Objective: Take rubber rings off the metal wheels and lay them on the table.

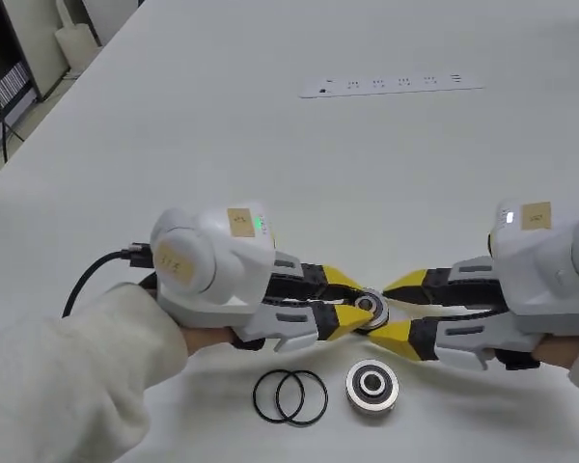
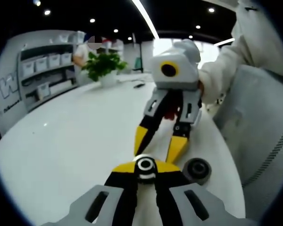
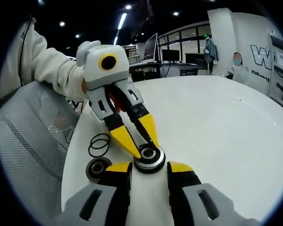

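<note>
**Grippers meet at a metal wheel on a white counter**

The left gripper (image 1: 352, 305) has its jaws clamped on the wheel (image 1: 370, 307). The right gripper (image 1: 398, 309) faces it with its jaws wide, one yellow tip on either side of the wheel; whether they touch it cannot be told. Two black rings (image 1: 289, 395) lie overlapping on the counter (image 1: 270, 174) near the person, and a second wheel (image 1: 372, 384) sits just beside them. A power strip (image 1: 391, 85) lies well apart, towards the far side.
</note>
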Tool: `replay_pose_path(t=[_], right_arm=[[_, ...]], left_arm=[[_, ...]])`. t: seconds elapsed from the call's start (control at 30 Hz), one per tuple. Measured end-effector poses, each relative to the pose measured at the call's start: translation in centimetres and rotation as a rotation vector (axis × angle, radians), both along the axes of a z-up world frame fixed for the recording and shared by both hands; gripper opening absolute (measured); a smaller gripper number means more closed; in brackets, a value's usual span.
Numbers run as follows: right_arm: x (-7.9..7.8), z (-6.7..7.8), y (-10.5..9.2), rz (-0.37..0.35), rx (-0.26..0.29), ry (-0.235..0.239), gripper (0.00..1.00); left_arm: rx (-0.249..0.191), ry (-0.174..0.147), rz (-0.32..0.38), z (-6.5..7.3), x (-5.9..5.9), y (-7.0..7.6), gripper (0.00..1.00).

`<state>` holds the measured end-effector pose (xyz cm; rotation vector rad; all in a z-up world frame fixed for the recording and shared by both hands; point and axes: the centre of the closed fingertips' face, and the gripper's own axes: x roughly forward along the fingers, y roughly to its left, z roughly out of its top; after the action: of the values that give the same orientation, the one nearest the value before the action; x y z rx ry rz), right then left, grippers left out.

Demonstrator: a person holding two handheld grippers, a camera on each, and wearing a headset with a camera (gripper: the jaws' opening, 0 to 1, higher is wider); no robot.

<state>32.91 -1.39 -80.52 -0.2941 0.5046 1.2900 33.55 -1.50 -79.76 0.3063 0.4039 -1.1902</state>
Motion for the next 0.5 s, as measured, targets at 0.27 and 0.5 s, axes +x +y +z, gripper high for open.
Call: replay_pose_path(t=[0.27, 0.5], right_arm=[[0.08, -0.05, 0.2, 0.001, 0.004, -0.009, 0.26], [-0.05, -0.14, 0.37, 0.019, -0.001, -0.028, 0.24]], left_arm=[[-0.008, 0.001, 0.003, 0.08, -0.01, 0.05, 0.14], [-0.01, -0.004, 0.002, 0.21, -0.05, 0.03, 0.14]])
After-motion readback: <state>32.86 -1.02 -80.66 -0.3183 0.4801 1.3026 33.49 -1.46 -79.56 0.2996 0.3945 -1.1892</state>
